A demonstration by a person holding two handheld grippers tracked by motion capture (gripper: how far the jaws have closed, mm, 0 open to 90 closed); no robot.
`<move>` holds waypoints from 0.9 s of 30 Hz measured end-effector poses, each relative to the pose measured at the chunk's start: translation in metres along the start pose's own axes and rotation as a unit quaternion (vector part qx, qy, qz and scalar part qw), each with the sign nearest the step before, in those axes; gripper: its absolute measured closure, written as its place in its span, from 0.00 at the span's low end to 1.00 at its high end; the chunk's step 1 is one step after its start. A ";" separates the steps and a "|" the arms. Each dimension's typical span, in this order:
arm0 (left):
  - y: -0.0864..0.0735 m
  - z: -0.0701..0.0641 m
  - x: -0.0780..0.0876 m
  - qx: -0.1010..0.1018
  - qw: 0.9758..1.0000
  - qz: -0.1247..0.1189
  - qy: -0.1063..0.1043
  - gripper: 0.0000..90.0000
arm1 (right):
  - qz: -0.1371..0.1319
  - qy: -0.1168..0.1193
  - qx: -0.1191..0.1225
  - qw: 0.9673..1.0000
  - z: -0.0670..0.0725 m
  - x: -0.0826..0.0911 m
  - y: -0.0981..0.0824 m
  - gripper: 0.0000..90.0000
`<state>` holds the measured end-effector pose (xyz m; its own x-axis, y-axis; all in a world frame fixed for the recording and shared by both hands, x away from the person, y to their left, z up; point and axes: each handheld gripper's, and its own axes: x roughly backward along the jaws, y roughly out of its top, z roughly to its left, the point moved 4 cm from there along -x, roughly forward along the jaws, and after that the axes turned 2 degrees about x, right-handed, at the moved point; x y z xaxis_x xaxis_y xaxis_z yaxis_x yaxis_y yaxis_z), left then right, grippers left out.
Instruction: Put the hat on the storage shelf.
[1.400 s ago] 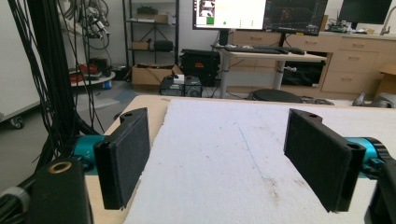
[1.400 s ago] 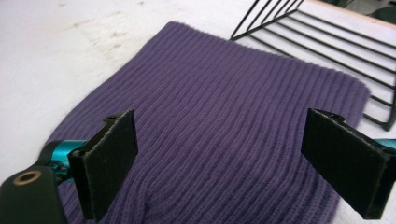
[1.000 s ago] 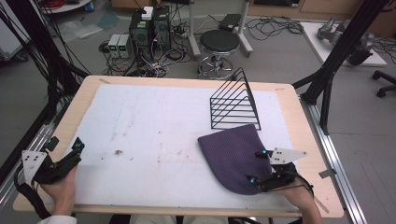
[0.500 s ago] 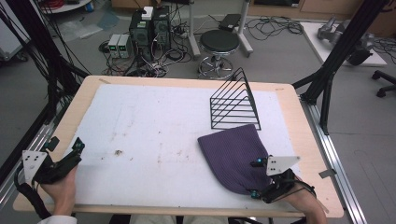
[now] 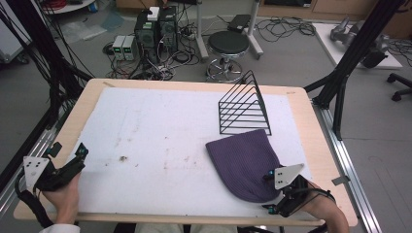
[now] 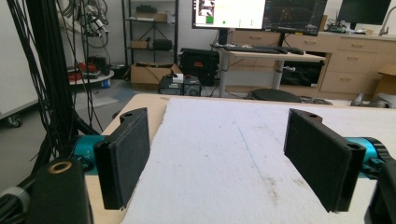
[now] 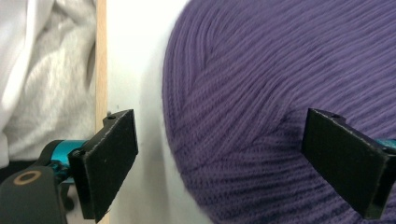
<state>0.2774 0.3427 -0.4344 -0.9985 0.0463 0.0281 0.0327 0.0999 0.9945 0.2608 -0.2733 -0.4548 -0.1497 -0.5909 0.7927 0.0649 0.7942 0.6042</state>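
Purple hat (image 5: pixel 245 164) lies flat at the table's near right, crown toward the person. Right gripper (image 5: pixel 272 193) hovers over that crown edge, jaws wide, holding nothing; left gripper (image 5: pixel 72 158) is far away.

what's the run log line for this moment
right gripper: open over purple beanie crown | left gripper: open, empty | wire rack: untouched

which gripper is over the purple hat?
The right gripper: its open jaws straddle the rounded end of the purple knit hat near the table's front edge. The left gripper stands open over bare white mat, well away from it.
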 end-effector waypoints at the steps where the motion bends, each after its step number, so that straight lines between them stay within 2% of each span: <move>1: 0.000 0.000 0.000 0.001 1.000 0.000 0.000 0.26 | 0.005 0.000 -0.002 1.000 0.000 0.000 -0.001 0.11; 5: 0.000 0.000 0.000 0.001 1.000 0.001 -0.001 0.26 | 0.020 -0.012 0.001 1.000 -0.002 0.001 -0.005 0.11; 7: 0.000 -0.001 0.000 0.001 1.000 0.000 -0.001 0.26 | 0.046 -0.023 0.011 0.999 -0.004 -0.002 -0.008 0.12; 9: 0.000 -0.001 0.000 0.000 1.000 0.000 -0.002 0.26 | 0.057 -0.023 0.013 0.998 -0.004 -0.003 -0.009 0.14; 14: 0.000 0.000 0.000 0.005 1.000 0.000 -0.005 0.26 | 0.041 -0.014 0.002 0.999 -0.010 -0.004 -0.012 0.21; 17: -0.001 0.000 0.000 0.009 1.000 -0.001 -0.004 0.26 | 0.026 -0.019 -0.006 0.999 -0.015 -0.002 -0.013 0.32; 18: -0.001 0.000 0.000 0.009 1.000 -0.001 -0.005 0.26 | 0.020 -0.027 -0.018 0.999 -0.016 -0.001 -0.014 0.42; 19: -0.001 0.000 0.000 0.009 1.000 0.000 -0.005 0.26 | 0.020 -0.027 -0.018 0.999 -0.016 -0.001 -0.014 0.42; 20: -0.001 0.000 0.000 0.009 1.000 0.001 -0.007 0.26 | 0.015 -0.031 -0.025 0.999 -0.015 -0.001 -0.014 0.47; 25: -0.001 -0.002 0.000 0.008 1.000 0.000 -0.010 0.26 | -0.003 -0.075 -0.051 0.996 -0.016 0.000 -0.016 0.72; 27: -0.001 -0.002 0.000 0.007 1.000 0.002 -0.010 0.26 | -0.001 -0.078 -0.053 0.996 -0.016 0.000 -0.016 0.73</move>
<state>0.2772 0.3407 -0.4354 -0.9973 0.0676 0.0298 0.0374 0.1143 0.9927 0.2752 -0.2882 -0.4630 -0.3004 -0.5574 0.7740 0.1660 0.7686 0.6179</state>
